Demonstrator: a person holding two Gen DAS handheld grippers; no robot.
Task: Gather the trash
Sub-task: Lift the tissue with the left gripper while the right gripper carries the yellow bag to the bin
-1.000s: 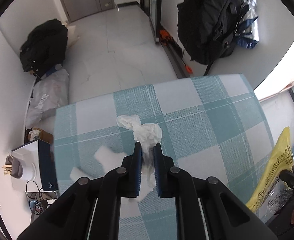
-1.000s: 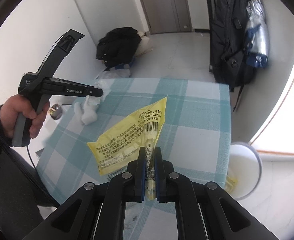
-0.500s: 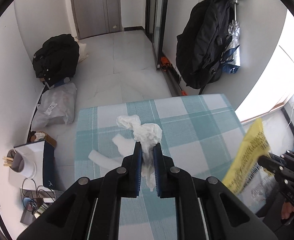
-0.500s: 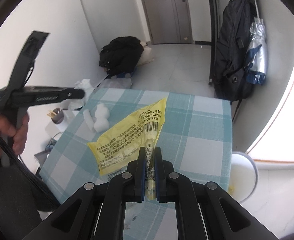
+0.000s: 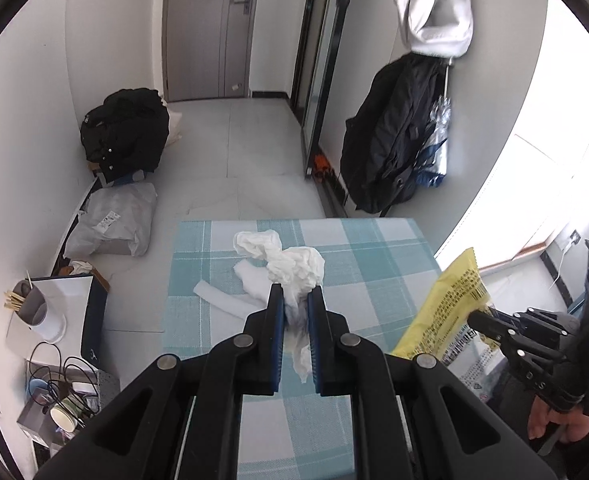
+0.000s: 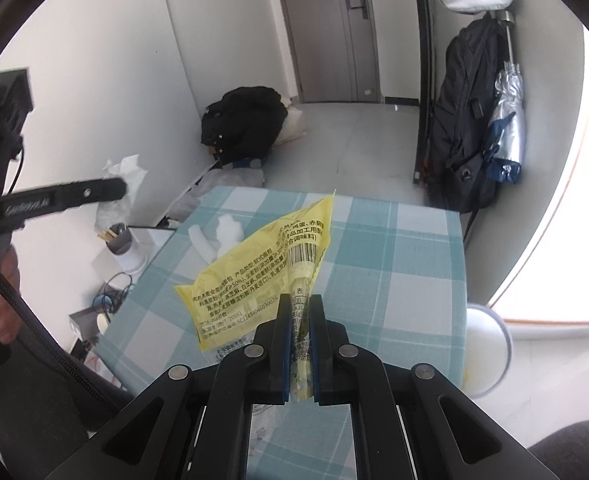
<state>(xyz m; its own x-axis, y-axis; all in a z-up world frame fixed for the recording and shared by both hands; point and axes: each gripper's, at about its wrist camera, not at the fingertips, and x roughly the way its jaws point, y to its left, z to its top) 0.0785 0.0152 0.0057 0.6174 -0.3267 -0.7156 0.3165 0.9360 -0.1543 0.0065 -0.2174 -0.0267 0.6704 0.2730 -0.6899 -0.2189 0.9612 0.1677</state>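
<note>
My left gripper (image 5: 295,304) is shut on a crumpled white tissue (image 5: 290,264) and holds it high above the teal checked table (image 5: 374,256). It also shows in the right wrist view (image 6: 122,188), at the left, with the tissue (image 6: 124,170) at its tip. My right gripper (image 6: 299,312) is shut on a yellow printed wrapper (image 6: 262,276), held above the table (image 6: 394,280). The wrapper also shows in the left wrist view (image 5: 446,304). More white tissue pieces (image 5: 230,300) lie on the table, also seen in the right wrist view (image 6: 218,236).
A white waste bin (image 6: 486,348) stands on the floor right of the table. Left of the table are a white box (image 5: 66,300), a cup of sticks (image 6: 120,240) and cables. Black bags (image 5: 126,136), a grey parcel (image 5: 114,220) and hanging coats (image 5: 394,140) line the walls.
Both grippers have risen well above the table with their loads. The table looks smaller and farther now. The left gripper's tissue has lifted away from the pieces left on the cloth.
</note>
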